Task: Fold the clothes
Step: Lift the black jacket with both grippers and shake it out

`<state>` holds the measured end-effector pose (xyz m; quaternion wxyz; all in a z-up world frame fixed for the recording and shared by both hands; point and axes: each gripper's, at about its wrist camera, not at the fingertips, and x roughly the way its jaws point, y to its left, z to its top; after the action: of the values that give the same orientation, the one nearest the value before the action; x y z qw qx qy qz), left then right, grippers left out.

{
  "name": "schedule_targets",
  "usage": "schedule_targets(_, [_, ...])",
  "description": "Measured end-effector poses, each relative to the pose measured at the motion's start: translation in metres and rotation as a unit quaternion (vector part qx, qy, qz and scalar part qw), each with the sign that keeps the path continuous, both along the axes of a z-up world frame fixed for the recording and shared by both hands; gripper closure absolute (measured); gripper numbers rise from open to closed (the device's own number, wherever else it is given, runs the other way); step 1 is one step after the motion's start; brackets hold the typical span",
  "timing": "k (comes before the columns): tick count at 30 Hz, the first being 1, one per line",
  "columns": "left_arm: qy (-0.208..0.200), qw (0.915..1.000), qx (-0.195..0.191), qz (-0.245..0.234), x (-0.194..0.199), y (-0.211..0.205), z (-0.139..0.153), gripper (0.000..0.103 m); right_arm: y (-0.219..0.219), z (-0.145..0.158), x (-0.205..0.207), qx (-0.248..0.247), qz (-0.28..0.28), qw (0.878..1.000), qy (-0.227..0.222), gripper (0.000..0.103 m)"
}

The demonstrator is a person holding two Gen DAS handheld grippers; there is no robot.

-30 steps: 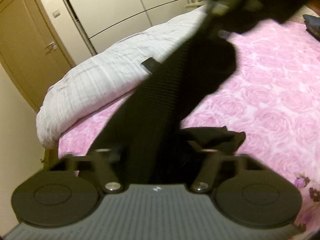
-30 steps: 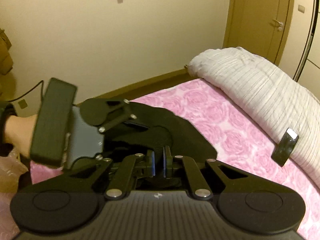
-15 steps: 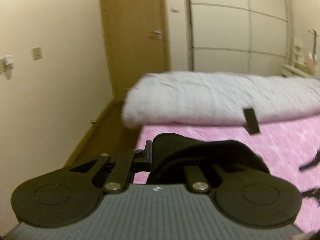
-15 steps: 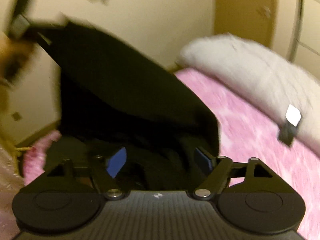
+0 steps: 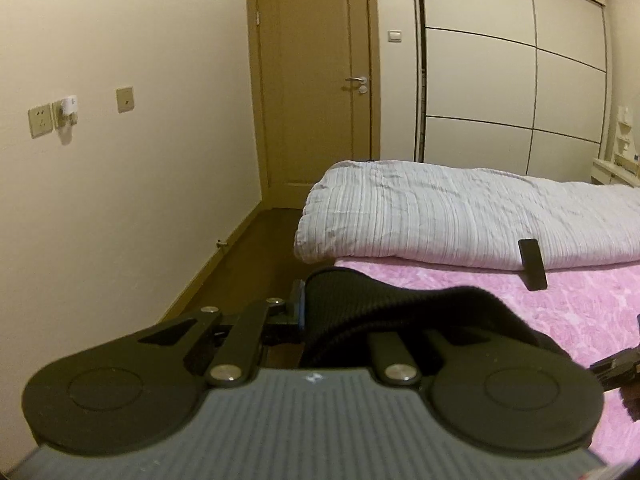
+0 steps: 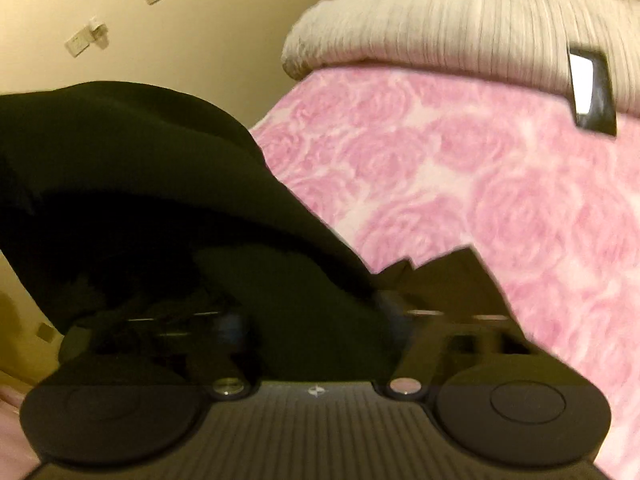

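Left wrist view: left claw (image 5: 316,312) clamped on black garment (image 5: 400,312), a ribbed band draped over the claw, held above the pink bedspread (image 5: 580,312), near side of the white quilt (image 5: 460,216). Right wrist view, blurry: right claw (image 6: 316,320) w/ fingers apart, cloth (image 6: 180,208) bunched over & between them; can't tell if it grips. Garment is lifted off the bedspread, on the side away from the quilt. Probably mid-carry or shake-out, fold stage unclear. Next likely needs the right claw to secure an edge, then lay flat.
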<state>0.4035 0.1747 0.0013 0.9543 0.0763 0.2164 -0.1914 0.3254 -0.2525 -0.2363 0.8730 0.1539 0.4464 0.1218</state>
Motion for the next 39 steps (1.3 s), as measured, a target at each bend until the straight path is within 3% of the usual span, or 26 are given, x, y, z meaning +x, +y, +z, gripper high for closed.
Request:
schedule_targets(3, [-0.019,0.9997,0.001,-0.012,-0.008,-0.013,0.014,0.098,-0.003,0.020,-0.015,-0.016,-0.012,1.000,-0.013,0.087])
schedule_targets(5, [-0.036,0.9991,-0.006,-0.022,-0.014,-0.023,0.031,0.098,-0.014,0.050,-0.031,-0.035,-0.026,0.998,-0.038,0.088])
schedule_targets(12, [-0.108,0.9917,-0.039,-0.057,-0.064,-0.067,0.102,0.098,-0.070,0.195,-0.107,-0.145,-0.047,0.978,-0.141,0.089])
schedule_targets(17, [-0.151,0.9830,-0.056,-0.089,-0.131,-0.117,0.148,0.098,-0.122,0.267,-0.185,-0.198,-0.073,0.959,-0.190,0.089])
schedule_targets(22, [-0.159,0.9771,-0.076,-0.119,-0.213,-0.174,0.170,0.098,-0.174,0.305,-0.292,-0.235,-0.093,0.944,-0.210,0.089])
schedule_targets(30, [-0.085,0.9664,-0.113,-0.215,-0.303,-0.248,0.164,0.098,-0.234,0.334,-0.475,-0.288,-0.149,0.929,-0.176,0.088])
schedule_targets(35, [-0.039,0.9466,-0.126,-0.294,-0.312,-0.293,0.167,0.098,-0.239,0.368,-0.549,-0.358,-0.199,0.900,-0.147,0.089])
schedule_targets(39, [-0.018,0.9323,-0.141,-0.333,-0.304,-0.329,0.183,0.098,-0.248,0.412,-0.584,-0.418,-0.217,0.871,-0.140,0.089])
